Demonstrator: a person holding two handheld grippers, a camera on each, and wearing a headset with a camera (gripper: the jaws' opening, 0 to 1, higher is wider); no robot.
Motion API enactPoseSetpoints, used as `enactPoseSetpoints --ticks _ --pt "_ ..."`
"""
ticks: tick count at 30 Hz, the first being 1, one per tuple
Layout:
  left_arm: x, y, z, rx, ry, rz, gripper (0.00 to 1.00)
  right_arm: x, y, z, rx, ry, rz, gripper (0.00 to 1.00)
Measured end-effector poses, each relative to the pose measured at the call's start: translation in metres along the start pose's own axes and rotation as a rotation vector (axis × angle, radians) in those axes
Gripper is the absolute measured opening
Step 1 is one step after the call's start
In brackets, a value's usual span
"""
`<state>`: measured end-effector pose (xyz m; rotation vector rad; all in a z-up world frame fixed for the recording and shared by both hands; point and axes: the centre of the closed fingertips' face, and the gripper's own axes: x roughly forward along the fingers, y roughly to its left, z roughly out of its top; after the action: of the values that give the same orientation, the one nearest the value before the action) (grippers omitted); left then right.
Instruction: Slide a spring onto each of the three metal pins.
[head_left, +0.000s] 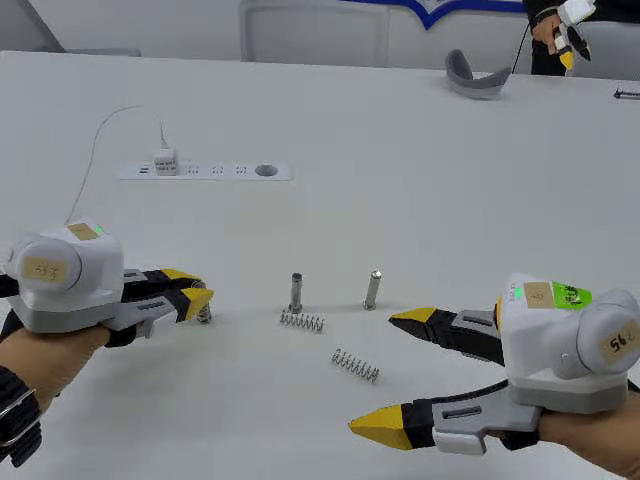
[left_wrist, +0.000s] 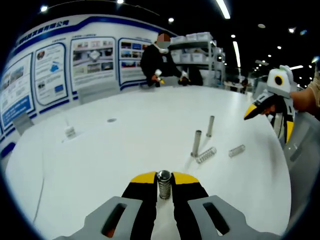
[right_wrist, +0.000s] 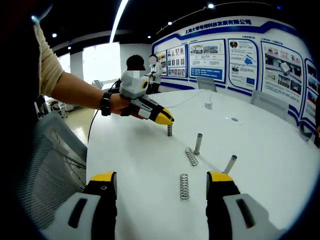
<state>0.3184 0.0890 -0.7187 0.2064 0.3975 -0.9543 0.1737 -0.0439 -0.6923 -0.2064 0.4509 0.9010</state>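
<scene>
1. The left gripper (left_wrist: 164, 177) has its fingers (left_wrist: 145, 194) set narrow. They pinch the first pin (left_wrist: 164, 174), which stands upright on the table (left_wrist: 125, 150) between the yellow tips. The fitted spring (left_wrist: 164, 189) is coiled round its shaft.
2. The right gripper (right_wrist: 161, 179) has its fingers (right_wrist: 102, 186) spread wide and grips nothing. They hang low over the table.
3. The near spring (right_wrist: 184, 186) lies flat on the table in the gap between the right fingers, just ahead of their tips and touching neither.
4. Past it from the right fingers, the far spring (right_wrist: 190, 156) lies on its side just beside the foot of the second pin (right_wrist: 198, 143). That pin stands upright and bare.
5. The third pin (right_wrist: 230, 163) is also bare. It stands near the tip of the right gripper's farther finger in the head view, apart from both loose springs.
6. From the left fingers, the two bare pins and the two loose springs lie well off toward the right gripper, with open table between.
7. Farther out from both pairs of fingers, a power strip (head_left: 205, 171) lies flat on the table. A white charger (head_left: 165, 160) is plugged into it, and a thin cable (head_left: 95, 150) curves away from it.
8. At the far edge of the table lies a grey curved band (head_left: 475, 78). A person's hand (head_left: 560, 30) beyond it holds another yellow-tipped tool.
9. In the right gripper view, a mesh chair (right_wrist: 50, 165) stands off the table's edge beside the left-hand finger.
</scene>
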Motion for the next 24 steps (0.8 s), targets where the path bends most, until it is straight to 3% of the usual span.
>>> enactPoseSetpoints --ticks 11,24 --pt "0.001 -0.001 -0.003 -0.021 0.008 0.002 0.11 0.001 0.001 0.000 0.000 0.002 0.004 0.74" --pt "-0.009 0.000 -0.003 -0.040 0.007 0.008 0.20 0.001 0.000 0.000 0.001 0.000 0.003 0.74"
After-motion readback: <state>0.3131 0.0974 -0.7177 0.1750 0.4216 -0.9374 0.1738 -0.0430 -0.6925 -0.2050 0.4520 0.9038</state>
